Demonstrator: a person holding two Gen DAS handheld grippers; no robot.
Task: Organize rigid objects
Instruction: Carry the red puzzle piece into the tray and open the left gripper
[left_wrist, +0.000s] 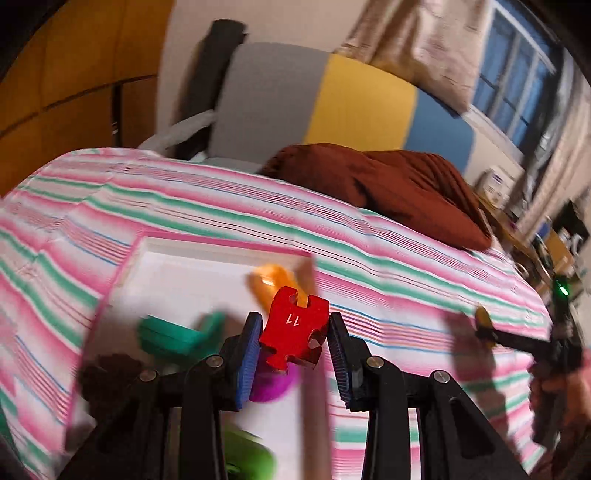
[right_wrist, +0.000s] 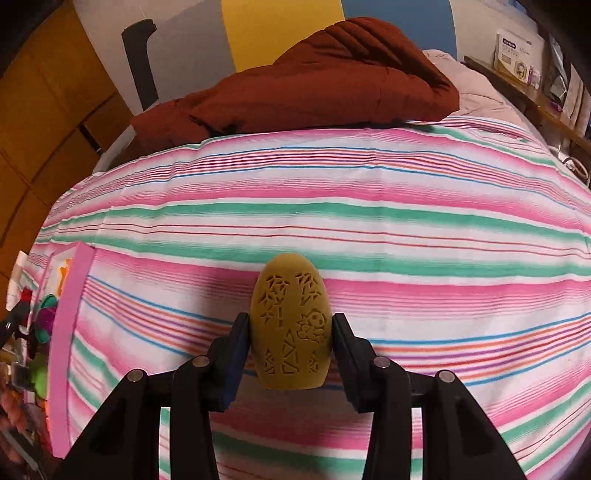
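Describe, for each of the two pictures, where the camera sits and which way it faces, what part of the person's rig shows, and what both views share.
Left wrist: on the left gripper, looking down along its fingers at a red puzzle piece they clamp above a pink-rimmed tray; the right gripper shows at right.
Right wrist: on the right gripper, facing down at the striped bedspread, clamping a carved yellow egg.
Shared: bedspread, brown pillow, tray.

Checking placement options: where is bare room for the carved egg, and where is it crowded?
Free: the striped bedspread between the brown cushion and pink-rimmed tray. Crowded: the tray's near end, with green, purple and orange pieces.
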